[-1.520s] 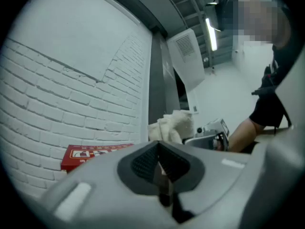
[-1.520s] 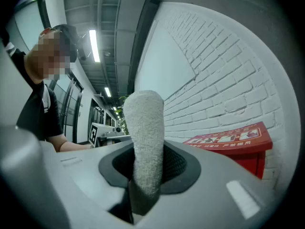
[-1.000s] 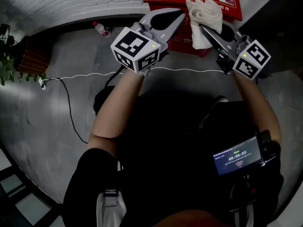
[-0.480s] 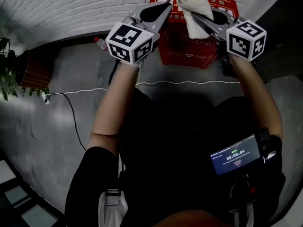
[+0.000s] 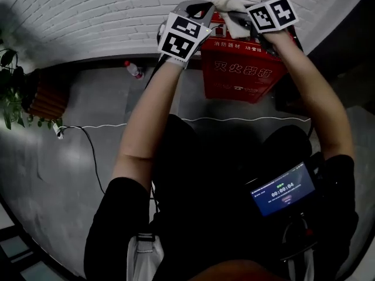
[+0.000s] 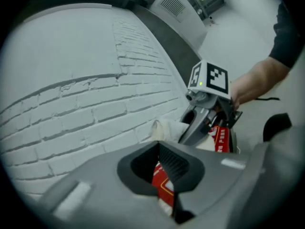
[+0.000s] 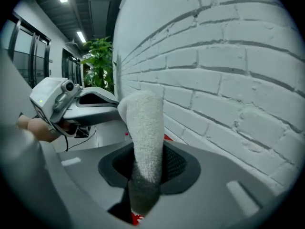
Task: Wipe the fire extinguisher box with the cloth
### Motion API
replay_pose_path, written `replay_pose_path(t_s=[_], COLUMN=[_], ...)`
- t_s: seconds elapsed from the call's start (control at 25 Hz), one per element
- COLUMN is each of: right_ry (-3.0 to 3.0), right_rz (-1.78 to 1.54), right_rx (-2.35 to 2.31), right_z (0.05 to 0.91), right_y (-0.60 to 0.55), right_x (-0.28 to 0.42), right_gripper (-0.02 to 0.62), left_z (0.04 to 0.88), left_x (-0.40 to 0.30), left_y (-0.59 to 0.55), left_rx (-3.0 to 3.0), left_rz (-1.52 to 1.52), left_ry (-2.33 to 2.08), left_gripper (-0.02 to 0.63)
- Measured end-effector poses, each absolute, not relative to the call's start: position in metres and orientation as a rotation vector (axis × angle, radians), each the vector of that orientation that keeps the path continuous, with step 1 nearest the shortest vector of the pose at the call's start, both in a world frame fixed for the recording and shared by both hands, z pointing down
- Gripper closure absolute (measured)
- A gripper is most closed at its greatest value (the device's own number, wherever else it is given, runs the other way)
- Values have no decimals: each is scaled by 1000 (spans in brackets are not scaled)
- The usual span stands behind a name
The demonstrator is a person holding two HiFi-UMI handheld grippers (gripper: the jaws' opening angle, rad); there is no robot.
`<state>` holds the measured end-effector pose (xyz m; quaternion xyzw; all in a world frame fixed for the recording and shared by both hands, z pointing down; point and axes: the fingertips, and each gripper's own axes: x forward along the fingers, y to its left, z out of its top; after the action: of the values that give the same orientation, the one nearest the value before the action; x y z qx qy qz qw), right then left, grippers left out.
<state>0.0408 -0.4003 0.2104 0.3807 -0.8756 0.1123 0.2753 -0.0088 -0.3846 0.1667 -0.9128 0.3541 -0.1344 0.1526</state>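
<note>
Clamping a white terry cloth [image 7: 145,128], the right gripper [image 7: 147,171] has its two jaws closed on the fabric's lower part, and the rest stands up past the tips as a thick rolled wad. The left gripper [image 6: 162,171] has its jaws drawn together with nothing between them; only a sliver of red shows through the hollow they form.

From the head view, both grippers are raised side by side at the top of the fire extinguisher box [image 5: 237,75], the left gripper [image 5: 199,9] at the box's upper left corner and the right gripper [image 5: 235,17] over its top edge. The cloth [image 5: 229,2] is bunched just above that edge, against the white brick wall [image 5: 88,16]. The box is bright red with pale characters across its front, and it stands on the grey floor right up against the wall.

The left gripper view shows the cloth [image 6: 169,128] from the side, lying close to the bricks with the right gripper [image 6: 205,113] behind it and a strip of the red box [image 6: 220,138] below. The right gripper view shows a leafy plant [image 7: 100,51] further along the wall. Only the head view takes in a bottle [image 5: 133,69] at the wall's foot, a white cable [image 5: 234,119] trailing over the floor, and a lit screen [image 5: 280,191] at the person's waist.
</note>
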Motion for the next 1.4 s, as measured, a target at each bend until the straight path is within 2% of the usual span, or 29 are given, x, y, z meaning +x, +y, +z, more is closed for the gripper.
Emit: replay_pose_path(t_s=[0.44,0.84,1.08,1.4], right_ry=[-2105,-2044,-2022,-2008], right_rz=[566,605,603,645], right_rx=[1026,1100,1147,1243], right_z=[274,290,288,284], right_y=[-457,-462,-459,-450], right_x=[3,5,28,99], right_gripper=[486,486,486,486], left_z=[218,258,255,257], left_x=[-35,-15,9,55], left_y=[-440,-454,-443,-430], left_rx=[-2662,-2621,-2591,-2518], left_rz=[-686,-918,-939,-1005], left_ry=[1097,1023,965,872], left_gripper=[607,607,607,607])
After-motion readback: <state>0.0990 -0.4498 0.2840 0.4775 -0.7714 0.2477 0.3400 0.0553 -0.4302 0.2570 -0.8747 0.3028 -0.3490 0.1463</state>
